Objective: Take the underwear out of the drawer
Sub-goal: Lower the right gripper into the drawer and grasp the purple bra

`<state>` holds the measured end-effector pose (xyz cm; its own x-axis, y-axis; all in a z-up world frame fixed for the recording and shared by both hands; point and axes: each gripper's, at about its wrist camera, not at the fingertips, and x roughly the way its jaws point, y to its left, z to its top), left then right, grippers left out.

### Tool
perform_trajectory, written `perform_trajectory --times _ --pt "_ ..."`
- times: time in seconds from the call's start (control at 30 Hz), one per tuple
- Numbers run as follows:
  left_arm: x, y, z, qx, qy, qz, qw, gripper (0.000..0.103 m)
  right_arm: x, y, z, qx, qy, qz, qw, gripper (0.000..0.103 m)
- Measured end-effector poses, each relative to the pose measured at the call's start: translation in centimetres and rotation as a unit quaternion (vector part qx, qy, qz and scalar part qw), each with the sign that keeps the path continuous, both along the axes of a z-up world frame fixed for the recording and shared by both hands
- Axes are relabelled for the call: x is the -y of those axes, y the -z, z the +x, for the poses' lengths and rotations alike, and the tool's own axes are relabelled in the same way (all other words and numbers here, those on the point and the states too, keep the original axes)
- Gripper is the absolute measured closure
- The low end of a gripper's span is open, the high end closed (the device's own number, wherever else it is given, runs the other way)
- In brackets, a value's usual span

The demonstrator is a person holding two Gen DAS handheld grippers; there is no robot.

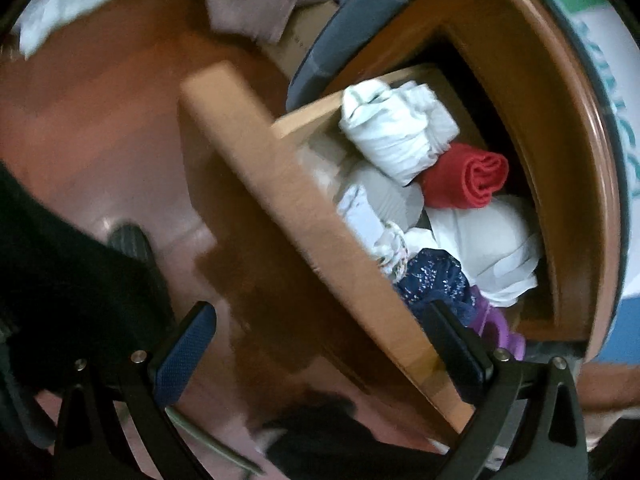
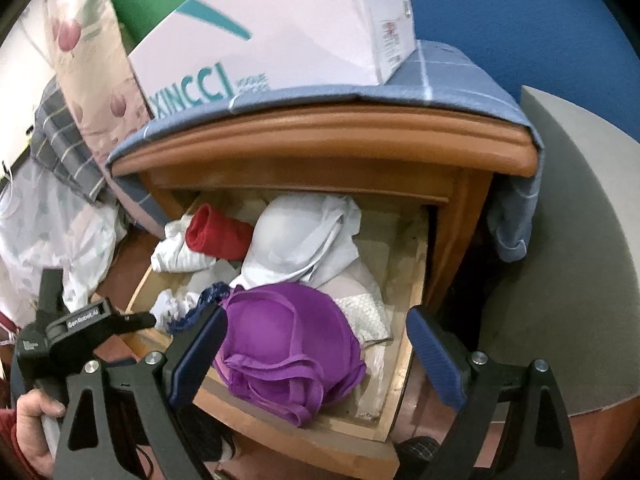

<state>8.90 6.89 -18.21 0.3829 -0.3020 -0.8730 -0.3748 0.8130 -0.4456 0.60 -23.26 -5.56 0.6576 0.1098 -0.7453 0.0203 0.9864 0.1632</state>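
1. A wooden nightstand (image 2: 320, 140) is seen with its drawer (image 2: 394, 364) pulled out, and the drawer is filled with loose garments.
2. A purple bra (image 2: 288, 344) is laid at the front of the drawer, on top of the other pieces; in the right wrist view it is framed between the fingers of the right tongs (image 2: 316, 356), which are spread wide and closed on nothing.
3. Behind the bra a white bra (image 2: 296, 240) is heaped, and a rolled red garment (image 2: 216, 236) is lodged beside it towards the back left, on a crumpled white cloth (image 2: 180, 256).
4. A dark blue lace piece (image 2: 204, 304) is tucked at the bra's left edge, near the front panel.
5. The left tongs (image 1: 320, 352) are held wide apart and empty above the drawer front (image 1: 288, 208), one finger over the floor (image 1: 100, 140) and the other over the blue lace and the purple bra's edge.
6. In the right wrist view the left tool is seen at the drawer's left corner, gripped by a hand (image 2: 32, 428).
7. The nightstand top is covered by a blue checked cloth (image 2: 440, 80), on which a white box (image 2: 280, 32) printed "XINCCI" is set.
8. Bedding with a floral print (image 2: 92, 60) is pressed against the nightstand's left side, and a grey surface (image 2: 560, 260) is seen to the right.
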Motion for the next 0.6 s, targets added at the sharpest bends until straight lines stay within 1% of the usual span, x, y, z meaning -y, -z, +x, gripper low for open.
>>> perform_trajectory --times 0.03,0.07,0.13,0.2,0.27,0.37,0.4,0.43,0.47,0.57,0.6 --pt "0.1 -0.1 0.1 0.003 0.005 0.012 0.9999 0.000 -0.2 0.1 0.1 -0.002 -0.005 -0.005 1.000 0.010" --pt "0.4 -0.6 0.1 0.011 0.013 0.035 0.9992 0.000 -0.5 0.1 0.2 -0.005 -0.010 -0.007 1.000 0.010" --pt "0.7 -1.1 0.4 0.018 0.022 0.064 0.9975 0.000 -1.0 0.4 0.4 -0.011 -0.018 -0.020 1.000 0.010" --pt "1.4 -2.0 0.4 0.034 0.035 0.109 0.9928 0.001 -1.6 0.6 0.4 -0.017 -0.030 -0.029 0.999 0.010" --pt "2.1 -3.2 0.2 0.052 0.047 0.155 0.9854 0.001 -2.1 0.7 0.4 -0.022 -0.035 -0.040 0.998 0.010" --pt "3.0 -4.8 0.0 0.079 0.067 0.196 0.9752 0.001 -2.7 0.7 0.5 -0.026 -0.041 -0.053 0.997 0.010" --pt "3.3 -5.5 -0.1 0.087 0.074 0.217 0.9695 0.001 -2.9 0.8 0.5 -0.029 -0.039 -0.056 0.997 0.010" --pt "3.5 -5.8 -0.2 0.093 0.078 0.228 0.9660 0.001 -3.0 0.8 0.5 -0.031 -0.038 -0.057 0.997 0.010" --pt "3.9 -6.3 -0.4 0.103 0.091 0.247 0.9592 0.001 -3.2 0.8 0.5 -0.033 -0.037 -0.058 0.997 0.010" --pt "4.9 -7.5 -1.0 0.127 0.126 0.280 0.9434 0.001 -4.0 0.8 0.4 -0.040 -0.029 -0.073 0.996 0.010" --pt "5.1 -7.7 -1.1 0.131 0.135 0.284 0.9401 0.001 -4.4 0.8 0.3 -0.044 -0.027 -0.080 0.995 0.010"
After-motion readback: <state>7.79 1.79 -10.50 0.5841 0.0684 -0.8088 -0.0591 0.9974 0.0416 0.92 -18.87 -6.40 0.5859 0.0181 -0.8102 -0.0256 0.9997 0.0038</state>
